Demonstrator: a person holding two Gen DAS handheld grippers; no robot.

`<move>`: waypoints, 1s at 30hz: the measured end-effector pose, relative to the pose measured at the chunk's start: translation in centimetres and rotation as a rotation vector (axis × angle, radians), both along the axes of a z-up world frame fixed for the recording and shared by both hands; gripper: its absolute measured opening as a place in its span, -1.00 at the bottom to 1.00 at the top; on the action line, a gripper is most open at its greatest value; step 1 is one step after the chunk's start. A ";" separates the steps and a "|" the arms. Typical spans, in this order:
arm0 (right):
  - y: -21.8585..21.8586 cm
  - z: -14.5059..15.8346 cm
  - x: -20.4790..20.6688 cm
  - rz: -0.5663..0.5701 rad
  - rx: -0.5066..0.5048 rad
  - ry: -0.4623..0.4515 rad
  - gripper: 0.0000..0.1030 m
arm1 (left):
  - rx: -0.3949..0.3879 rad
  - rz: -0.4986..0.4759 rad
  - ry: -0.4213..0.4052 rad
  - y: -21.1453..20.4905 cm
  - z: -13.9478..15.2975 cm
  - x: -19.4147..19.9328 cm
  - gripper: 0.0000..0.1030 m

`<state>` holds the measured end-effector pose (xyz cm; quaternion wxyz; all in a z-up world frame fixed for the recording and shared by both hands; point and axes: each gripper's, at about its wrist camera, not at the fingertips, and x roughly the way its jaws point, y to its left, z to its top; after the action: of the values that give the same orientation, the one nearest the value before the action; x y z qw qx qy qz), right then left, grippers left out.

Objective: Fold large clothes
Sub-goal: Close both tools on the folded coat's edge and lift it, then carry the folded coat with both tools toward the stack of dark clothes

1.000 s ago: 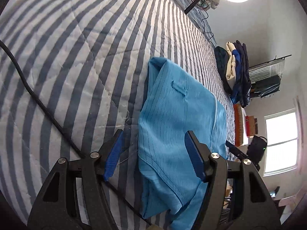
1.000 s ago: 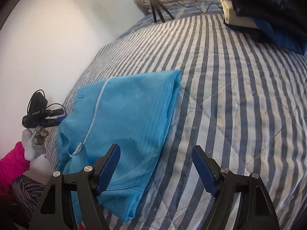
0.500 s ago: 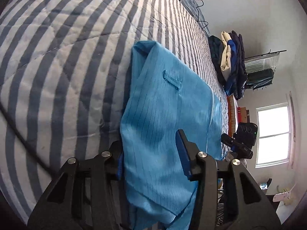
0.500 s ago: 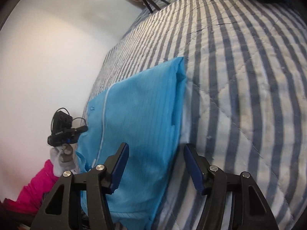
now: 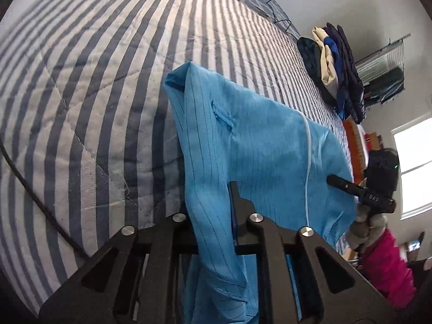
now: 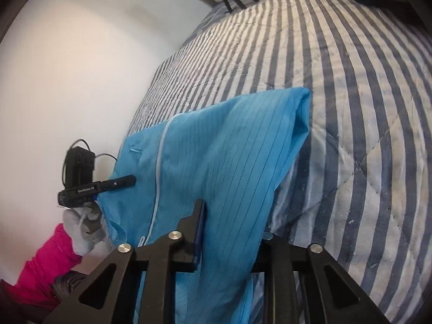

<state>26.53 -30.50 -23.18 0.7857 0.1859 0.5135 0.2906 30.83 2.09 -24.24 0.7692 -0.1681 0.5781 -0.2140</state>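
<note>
I had the blue garment (image 5: 259,145) lying folded near the edge of the bed (image 5: 89,86), on its striped quilt, with the near hem hanging off that edge toward me. My left gripper (image 5: 210,210) had just been closing, and in its own view the jaws were pinched on the garment's left side, the cloth bunched between them and lifted off the quilt. My right gripper (image 6: 229,224) had likewise just been closing and gripped the garment's right folded side, the fabric rising in a taut ridge from the jaws toward the far corner of the fold. A pale zipper line (image 6: 159,167) ran along the garment between the two grips. From the right wrist view I could see the left gripper pressed against the cloth's far side, held by a gloved hand (image 6: 83,229) with a pink sleeve (image 6: 43,267) behind it. A dark cable (image 5: 35,197) crossed the quilt toward the bed's edge on the left, and a stack of folded dark and cream clothes (image 5: 337,70) sat well apart near the bed's far side.
</note>
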 end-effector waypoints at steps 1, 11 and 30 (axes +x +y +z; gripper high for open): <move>0.6 0.5 0.0 0.003 -0.032 -0.010 -0.71 | 0.016 -0.005 -0.014 -0.6 0.4 0.0 -0.83; 6.4 6.7 -3.3 0.041 -0.313 -0.157 -0.81 | 0.148 -0.050 -0.191 -4.1 5.8 -2.9 -0.87; 4.8 14.6 -9.9 -0.034 -0.511 -0.375 -0.82 | 0.186 -0.162 -0.469 -11.2 14.5 -9.7 -0.88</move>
<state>16.63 -25.65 -8.62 0.8928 -0.0657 0.4128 0.1681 21.16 -9.07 -9.74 0.8747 0.0044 0.4127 -0.2541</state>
